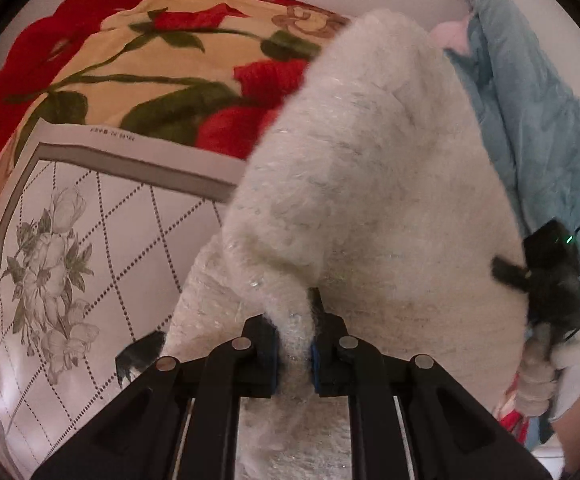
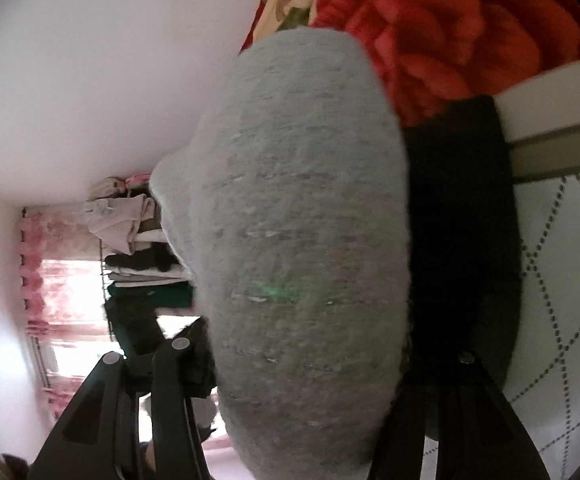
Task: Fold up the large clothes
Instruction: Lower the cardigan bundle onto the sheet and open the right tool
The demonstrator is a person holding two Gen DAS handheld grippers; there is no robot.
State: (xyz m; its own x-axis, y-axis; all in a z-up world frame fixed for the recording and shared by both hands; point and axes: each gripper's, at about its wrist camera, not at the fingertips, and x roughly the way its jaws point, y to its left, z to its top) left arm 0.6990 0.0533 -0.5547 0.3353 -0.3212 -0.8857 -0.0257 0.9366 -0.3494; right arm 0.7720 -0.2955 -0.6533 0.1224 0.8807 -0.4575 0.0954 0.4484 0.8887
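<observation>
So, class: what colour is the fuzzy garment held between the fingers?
White, with faint shiny flecks; the fuzzy garment shows best in the left wrist view.

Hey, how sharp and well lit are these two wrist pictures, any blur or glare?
Left wrist: evenly lit, fluffy white knitted sweater fairly sharp, right tongs motion-smeared, fisheye bends the grey floral printed sheet. Right wrist: sweater blurred and shadowed, pink curtained window blown out.
</observation>
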